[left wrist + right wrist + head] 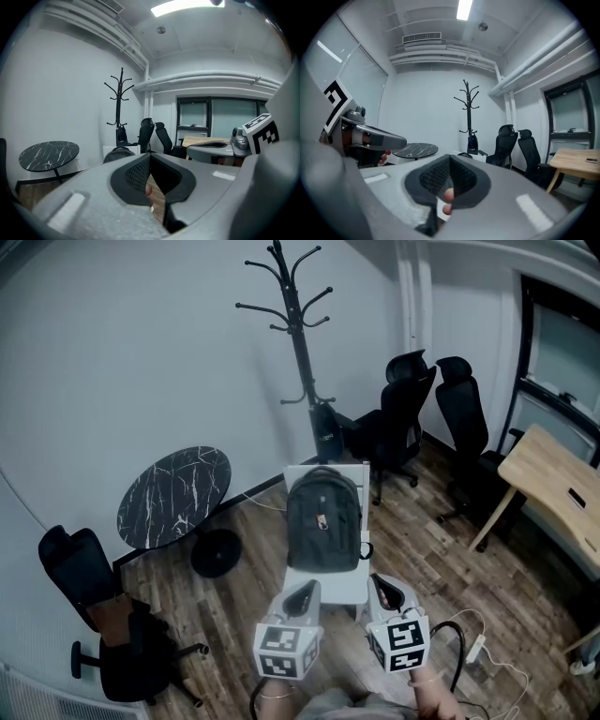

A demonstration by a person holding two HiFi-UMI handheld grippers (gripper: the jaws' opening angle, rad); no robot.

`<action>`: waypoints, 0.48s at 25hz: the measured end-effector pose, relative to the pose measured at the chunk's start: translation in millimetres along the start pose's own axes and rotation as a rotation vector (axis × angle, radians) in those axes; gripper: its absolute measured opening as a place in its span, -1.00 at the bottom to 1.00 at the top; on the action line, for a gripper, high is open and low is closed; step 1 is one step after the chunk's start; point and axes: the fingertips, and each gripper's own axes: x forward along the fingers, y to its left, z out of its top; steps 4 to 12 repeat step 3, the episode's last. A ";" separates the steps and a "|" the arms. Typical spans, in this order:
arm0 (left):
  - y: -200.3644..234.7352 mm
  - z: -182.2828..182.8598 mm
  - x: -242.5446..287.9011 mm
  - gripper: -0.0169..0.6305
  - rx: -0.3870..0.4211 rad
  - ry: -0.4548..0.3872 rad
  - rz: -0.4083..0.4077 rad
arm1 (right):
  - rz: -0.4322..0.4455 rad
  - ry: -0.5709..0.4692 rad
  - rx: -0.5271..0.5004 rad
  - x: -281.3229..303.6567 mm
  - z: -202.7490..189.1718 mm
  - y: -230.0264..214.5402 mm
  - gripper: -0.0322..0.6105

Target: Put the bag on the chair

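Backpack of dark grey fabric (323, 519) stands upright on the seat of the white chair (298, 474), leaning on its backrest, just beyond both claws and touching neither. The left claw (302, 596) and right claw (385, 589) sit side by side near the chair's front edge, each with its jaws pressed together on nothing. The chair stands on a brown plank floor (412, 531), with a round black marble-topped table (173, 493) to its left, a black coat stand (298, 343) behind, black office chairs (403, 418) and a pale wooden desk (553, 488) to the right. The claws hide the seat's front corners. A pinkish spot behind each claw's pads is probably a fingertip.
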 end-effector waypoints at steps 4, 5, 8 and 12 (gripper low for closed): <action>9.7 2.1 4.9 -0.92 0.000 -0.008 -0.012 | -0.003 0.005 -0.010 11.1 -1.0 4.4 -0.89; 9.7 2.1 4.9 -0.92 0.000 -0.008 -0.012 | -0.003 0.005 -0.010 11.1 -1.0 4.4 -0.89; 9.7 2.1 4.9 -0.92 0.000 -0.008 -0.012 | -0.003 0.005 -0.010 11.1 -1.0 4.4 -0.89; 9.7 2.1 4.9 -0.92 0.000 -0.008 -0.012 | -0.003 0.005 -0.010 11.1 -1.0 4.4 -0.89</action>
